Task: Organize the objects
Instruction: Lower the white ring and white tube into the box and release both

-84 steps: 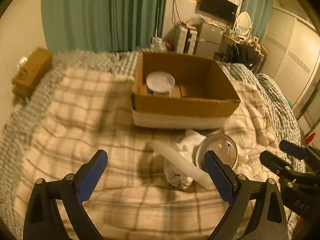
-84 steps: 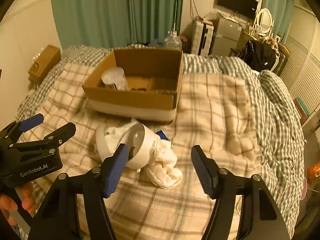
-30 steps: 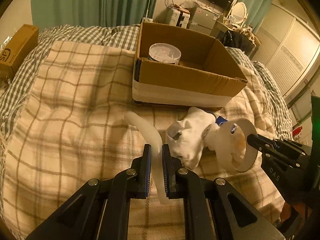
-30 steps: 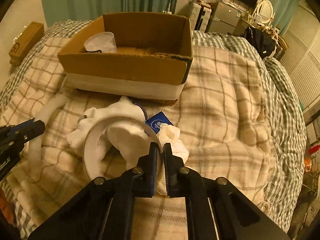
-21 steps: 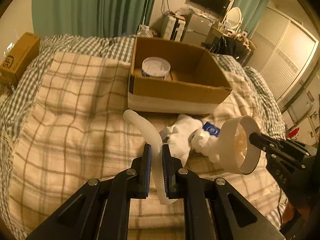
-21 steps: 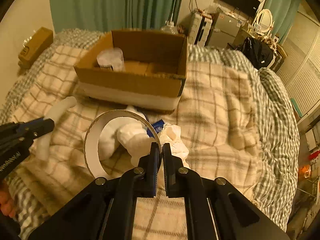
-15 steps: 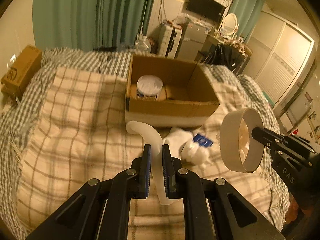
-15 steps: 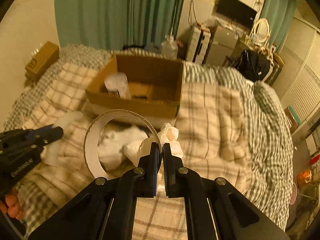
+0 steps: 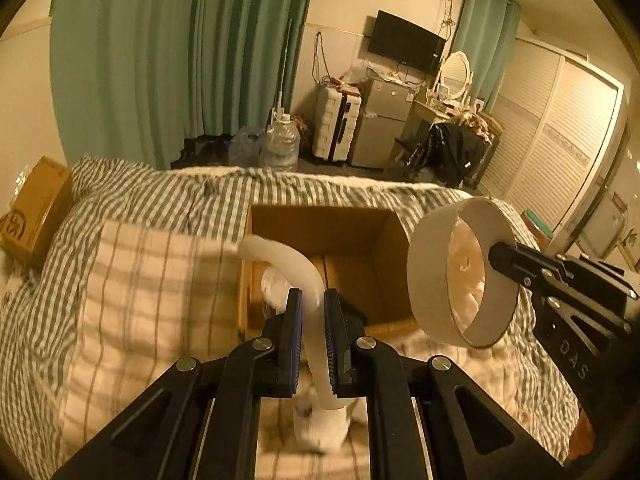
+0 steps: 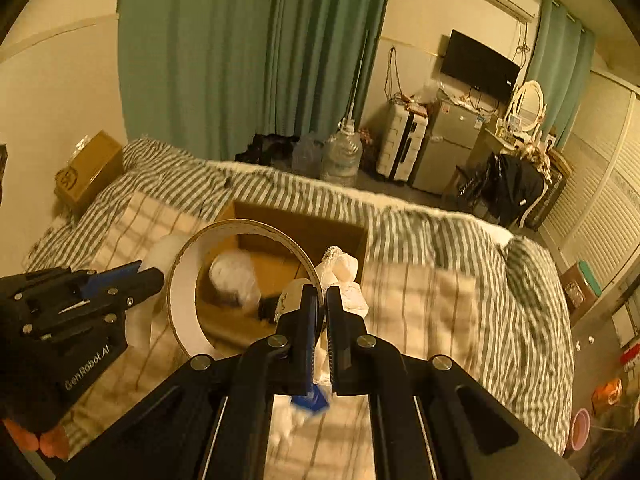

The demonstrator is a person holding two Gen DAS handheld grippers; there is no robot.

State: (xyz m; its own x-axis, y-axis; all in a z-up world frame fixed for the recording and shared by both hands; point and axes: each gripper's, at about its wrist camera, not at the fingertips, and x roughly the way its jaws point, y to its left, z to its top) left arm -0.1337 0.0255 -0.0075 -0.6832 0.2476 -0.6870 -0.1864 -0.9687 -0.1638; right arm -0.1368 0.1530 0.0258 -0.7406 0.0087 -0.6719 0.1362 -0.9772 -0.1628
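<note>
Carry step: left gripper (image 9: 308, 316) clamps white tube (image 9: 296, 268), right gripper (image 10: 319, 312) clamps ring (image 10: 188, 276) (both aloft); next, release over box (image 9: 360, 280).

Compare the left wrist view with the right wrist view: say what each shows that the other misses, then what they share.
Left wrist view only: the left gripper shut on the curved white tube, and a white sock below its fingers.

Right wrist view only: a blue packet under the right gripper, an orange bag and a pink basin on the floor.

Both: the cardboard box on the bed, the white ring held by the right gripper, and the green curtains.
</note>
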